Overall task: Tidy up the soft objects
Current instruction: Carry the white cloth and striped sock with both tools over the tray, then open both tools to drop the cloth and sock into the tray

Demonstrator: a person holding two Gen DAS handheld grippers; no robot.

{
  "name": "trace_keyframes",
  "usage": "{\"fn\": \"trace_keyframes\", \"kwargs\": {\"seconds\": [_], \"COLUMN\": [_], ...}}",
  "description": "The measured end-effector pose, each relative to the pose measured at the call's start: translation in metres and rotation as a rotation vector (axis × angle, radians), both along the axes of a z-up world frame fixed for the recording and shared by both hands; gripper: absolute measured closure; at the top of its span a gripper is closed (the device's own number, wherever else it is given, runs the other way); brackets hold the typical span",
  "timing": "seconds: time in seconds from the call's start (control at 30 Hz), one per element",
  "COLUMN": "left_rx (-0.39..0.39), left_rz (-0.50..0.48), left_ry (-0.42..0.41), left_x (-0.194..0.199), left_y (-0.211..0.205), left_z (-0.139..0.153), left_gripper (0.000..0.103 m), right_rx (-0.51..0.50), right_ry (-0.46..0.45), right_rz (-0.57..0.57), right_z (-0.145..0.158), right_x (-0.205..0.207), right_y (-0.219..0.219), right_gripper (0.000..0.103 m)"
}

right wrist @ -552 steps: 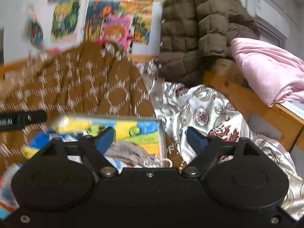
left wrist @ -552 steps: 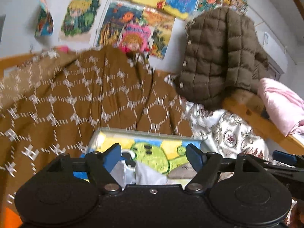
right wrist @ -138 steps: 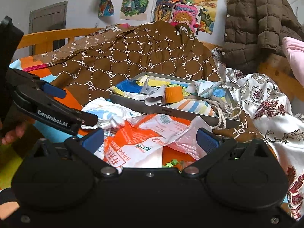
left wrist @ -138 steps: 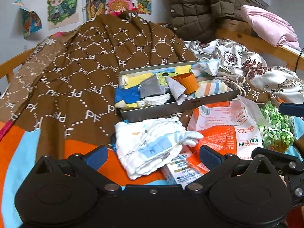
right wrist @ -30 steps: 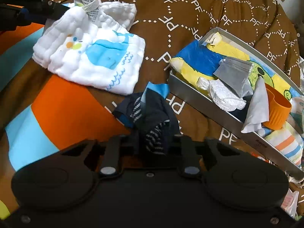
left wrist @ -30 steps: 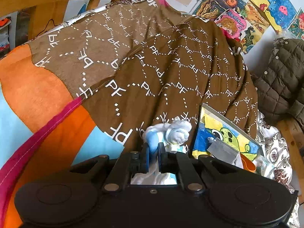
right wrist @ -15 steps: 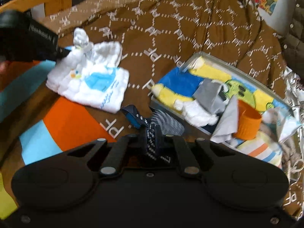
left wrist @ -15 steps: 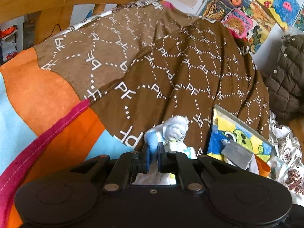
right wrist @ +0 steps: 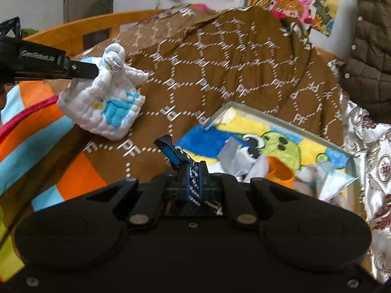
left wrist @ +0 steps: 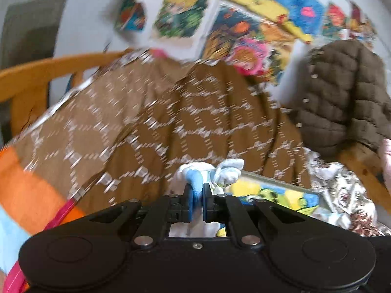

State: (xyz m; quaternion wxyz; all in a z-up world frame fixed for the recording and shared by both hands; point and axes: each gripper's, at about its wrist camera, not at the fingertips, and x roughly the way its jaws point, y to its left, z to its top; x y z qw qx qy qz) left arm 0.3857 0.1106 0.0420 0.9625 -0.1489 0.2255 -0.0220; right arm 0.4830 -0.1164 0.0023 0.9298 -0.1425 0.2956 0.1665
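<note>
- the left gripper (left wrist: 196, 201), jaws pinched on a bunched corner of the white muslin cloth (right wrist: 105, 102), has lifted that cloth clear of the brown blanket (right wrist: 220, 73); a second ago it lay flat there, and now it hangs to the left of the metal tray (right wrist: 352, 161), well apart from it.
- the right gripper (right wrist: 193, 180), jaws pressed together on a dark navy sock (right wrist: 176, 155) with white dots and a blue band, has raised the sock from the blanket; it now sits just beside the tray's near left corner.
- judged meaning: both soft items are airborne and heading toward the tray, which already holds a grey cloth (right wrist: 229, 150), an orange cup (right wrist: 281, 171) and other pieces; neither item is placed yet.
- the left wrist view is motion-blurred, which suggests a fast swing.
- legible writing: "pf" repeats in white across the blanket; the left gripper's arm carries a word starting "gen", the rest blurred; the cloth's small tag (right wrist: 116, 66) is unreadable.
- wall pictures (right wrist: 290, 5) beyond the tray show lettering too blurred to read.
</note>
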Motion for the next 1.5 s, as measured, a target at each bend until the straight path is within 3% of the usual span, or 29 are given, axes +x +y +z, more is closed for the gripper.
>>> {"fn": "trace_keyframes", "kwargs": {"seconds": [0.23,0.43,0.63,0.87,1.07,1.23,1.3,1.37,1.5], "left_rx": [-0.012,-0.054,-0.041,-0.039,-0.016,-0.001,0.006,0.013,0.026], "left_rz": [-0.09,-0.184,-0.258,-0.277,-0.309,-0.321,-0.328,-0.332,-0.335], "left_ry": [-0.096,-0.124,-0.066,0.073,0.117,0.122,0.124,0.121,0.103], "left_x": [0.015,0.048,0.076,0.095,0.094,0.09,0.088,0.085,0.079], "left_y": [-0.041,-0.077,-0.107,-0.11,-0.116,-0.124,-0.127,-0.13,-0.136], "left_z": [0.019,0.004,-0.035,-0.08,-0.093,-0.091,-0.09,-0.088,-0.082], "left_gripper": [0.097,0.097,0.096,0.096,0.092,0.085,0.082,0.077,0.071], "right_rx": [0.084,0.158,0.169,0.159,0.163,0.123,0.113,0.102,0.065], "right_ry": [-0.093,-0.117,-0.091,-0.023,0.015,0.006,0.0,-0.011,-0.038], "right_rz": [-0.068,-0.18,-0.292,-0.419,-0.486,-0.478,-0.473,-0.468,-0.452], "right_z": [0.04,0.052,0.033,0.006,-0.009,-0.001,0.006,0.015,0.032], "right_x": [0.017,0.046,0.057,0.059,0.042,0.015,0.006,0.006,-0.002], "right_y": [-0.044,-0.09,-0.133,-0.17,-0.187,-0.181,-0.175,-0.166,-0.157], "right_gripper": [0.101,0.101,0.101,0.101,0.097,0.089,0.083,0.069,0.06]}}
